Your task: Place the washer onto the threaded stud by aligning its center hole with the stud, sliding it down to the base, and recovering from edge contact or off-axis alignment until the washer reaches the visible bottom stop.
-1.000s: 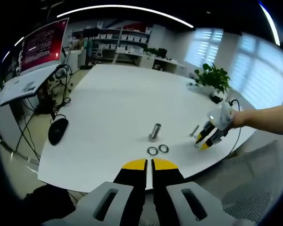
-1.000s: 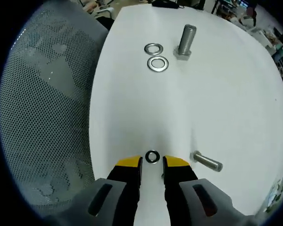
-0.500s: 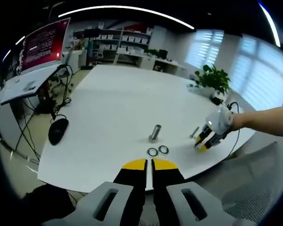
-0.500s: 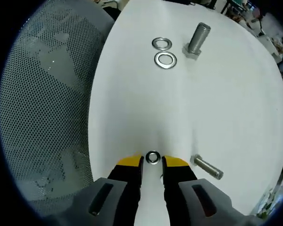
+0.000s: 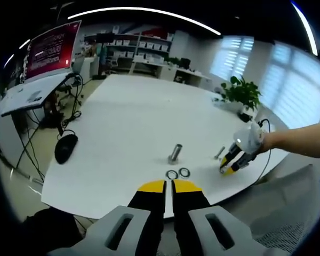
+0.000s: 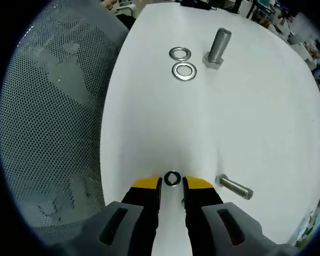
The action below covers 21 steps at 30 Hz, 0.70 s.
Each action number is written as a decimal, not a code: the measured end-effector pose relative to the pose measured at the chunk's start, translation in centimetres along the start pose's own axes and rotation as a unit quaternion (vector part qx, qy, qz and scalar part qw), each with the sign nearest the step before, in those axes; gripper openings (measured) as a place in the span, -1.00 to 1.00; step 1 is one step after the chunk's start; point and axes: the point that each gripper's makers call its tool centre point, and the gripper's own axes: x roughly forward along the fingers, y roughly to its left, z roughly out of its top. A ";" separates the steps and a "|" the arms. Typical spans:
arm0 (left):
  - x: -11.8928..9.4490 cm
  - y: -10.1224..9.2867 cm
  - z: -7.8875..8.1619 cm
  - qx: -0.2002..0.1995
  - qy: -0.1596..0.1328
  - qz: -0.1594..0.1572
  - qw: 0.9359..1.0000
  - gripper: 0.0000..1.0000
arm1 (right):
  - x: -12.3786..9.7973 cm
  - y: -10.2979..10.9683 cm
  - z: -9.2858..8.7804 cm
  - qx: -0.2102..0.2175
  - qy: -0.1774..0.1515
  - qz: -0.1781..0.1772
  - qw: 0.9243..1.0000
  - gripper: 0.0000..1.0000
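Between right tongs (image 6: pixel 172 183), washer (image 6: pixel 172 178).

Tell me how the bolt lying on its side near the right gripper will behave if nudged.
The lying bolt is round-shanked, so it would probably roll, likely curving around its wider head. It looks like solid metal: stiff and fairly heavy for its size. On the smooth white table it may also slide.
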 end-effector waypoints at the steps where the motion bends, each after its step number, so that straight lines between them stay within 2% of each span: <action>1: 0.1 0.0 -0.2 0.003 0.007 0.000 1.000 -0.94 | 0.0 0.0 0.0 0.004 -0.003 -0.002 1.000 -0.62; 3: 0.2 -0.1 -0.7 0.016 0.020 0.000 1.000 -0.98 | 0.0 0.1 -0.1 0.001 -0.006 -0.004 1.000 -0.62; 6: 0.1 0.0 -0.4 0.009 0.012 0.001 1.000 -0.97 | 0.0 0.1 0.0 -0.007 -0.006 -0.003 1.000 -0.62; 16: 0.1 0.0 -0.5 0.011 0.014 0.002 1.000 -0.98 | -0.1 -0.1 0.0 0.023 -0.021 -0.013 0.999 -0.70; 19: 0.1 0.0 -0.5 0.012 0.014 0.002 1.000 -0.98 | -0.3 -0.4 -0.3 0.015 -0.017 -0.022 1.000 -0.70; 21: 0.1 0.0 -0.4 0.011 0.013 0.002 1.000 -0.98 | -0.9 -0.5 -0.2 0.021 -0.025 -0.025 0.999 -0.70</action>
